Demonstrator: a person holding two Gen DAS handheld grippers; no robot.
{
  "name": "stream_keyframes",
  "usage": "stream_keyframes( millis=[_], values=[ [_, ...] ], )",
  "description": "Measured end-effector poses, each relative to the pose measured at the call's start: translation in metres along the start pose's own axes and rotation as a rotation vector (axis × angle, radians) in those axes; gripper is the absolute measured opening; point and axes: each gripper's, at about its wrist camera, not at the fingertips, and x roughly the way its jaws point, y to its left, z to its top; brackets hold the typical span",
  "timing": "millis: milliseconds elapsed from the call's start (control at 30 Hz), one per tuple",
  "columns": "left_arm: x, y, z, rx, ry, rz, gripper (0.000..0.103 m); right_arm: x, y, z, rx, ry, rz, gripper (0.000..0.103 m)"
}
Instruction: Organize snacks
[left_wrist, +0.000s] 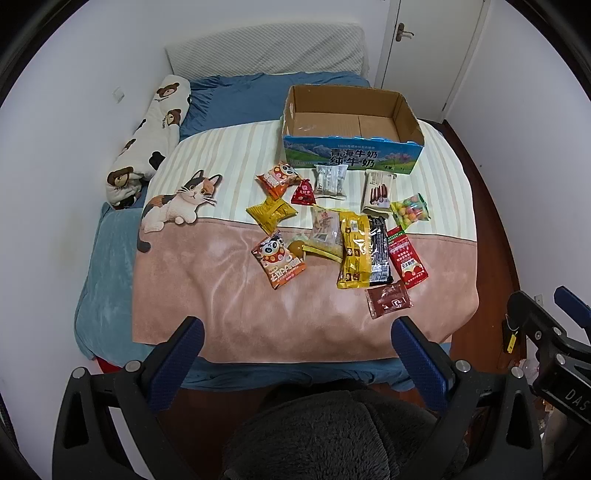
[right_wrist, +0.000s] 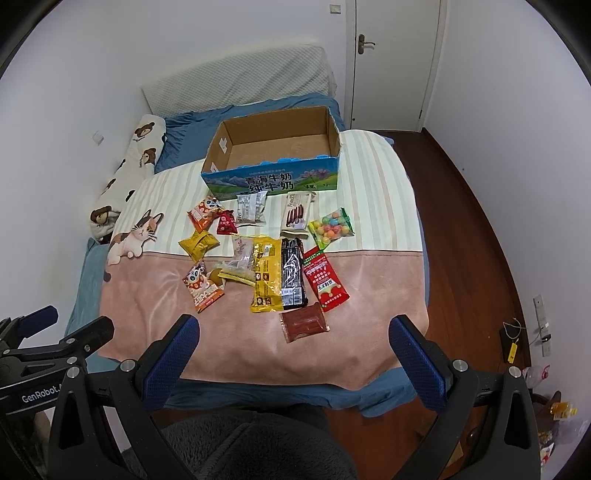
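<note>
Several snack packets lie scattered on a pink and striped blanket (left_wrist: 221, 288) on the bed. Among them are a long yellow packet (left_wrist: 354, 251) (right_wrist: 265, 275), a black packet (left_wrist: 379, 254) (right_wrist: 292, 275), a red packet (left_wrist: 408, 258) (right_wrist: 325, 281), a dark red sachet (left_wrist: 388, 298) (right_wrist: 304, 322) and an orange panda packet (left_wrist: 279, 260) (right_wrist: 203, 288). An empty cardboard box (left_wrist: 351, 157) (right_wrist: 273, 182) with a blue printed front stands behind them. My left gripper (left_wrist: 297, 326) and right gripper (right_wrist: 293, 326) are both open and empty, held above the bed's near edge.
A bear-print bolster (left_wrist: 147, 140) lies along the left wall, with a blue pillow (left_wrist: 258, 96) and a white headboard cushion (left_wrist: 266, 48) at the back. A wooden floor (right_wrist: 472, 236) and a white door (right_wrist: 395, 62) are to the right. Dark fuzzy fabric (left_wrist: 332, 435) is below the grippers.
</note>
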Motion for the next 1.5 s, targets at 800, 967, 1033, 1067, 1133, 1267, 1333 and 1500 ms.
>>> stream_keyframes(
  millis=[800, 967, 1033, 1067, 1133, 1267, 1333, 1500],
  values=[
    [0.019, 0.013, 0.009, -0.057, -0.027, 0.036, 0.103, 0.026, -0.005, 0.007, 0.049, -0.006, 0.022, 0.103],
    [0.088, 0.043, 0.038, -0.19, 0.048, 0.073, 0.103, 0.098, -0.015, 0.02, 0.111, 0.057, 0.035, 0.103],
    [0.117, 0.056, 0.046, -0.243, 0.091, 0.069, 0.103, 0.134, -0.015, 0.024, 0.134, 0.095, 0.041, 0.103],
    [0.131, 0.061, 0.046, -0.266, 0.11, 0.065, 0.103, 0.154, -0.015, 0.028, 0.145, 0.11, 0.042, 0.103],
    [0.167, 0.072, 0.052, -0.32, 0.18, 0.039, 0.103, 0.192, -0.011, 0.032, 0.154, 0.148, 0.042, 0.103],
    [0.224, 0.093, 0.057, -0.405, 0.277, -0.008, 0.103, 0.257, -0.001, 0.043, 0.144, 0.205, 0.046, 0.103],
    [0.257, 0.102, 0.056, -0.47, 0.344, -0.045, 0.103, 0.286, 0.004, 0.048, 0.135, 0.231, 0.039, 0.103],
    [0.334, 0.111, 0.051, -0.609, 0.489, -0.158, 0.103, 0.342, 0.014, 0.056, 0.11, 0.301, 0.036, 0.103]
  ],
)
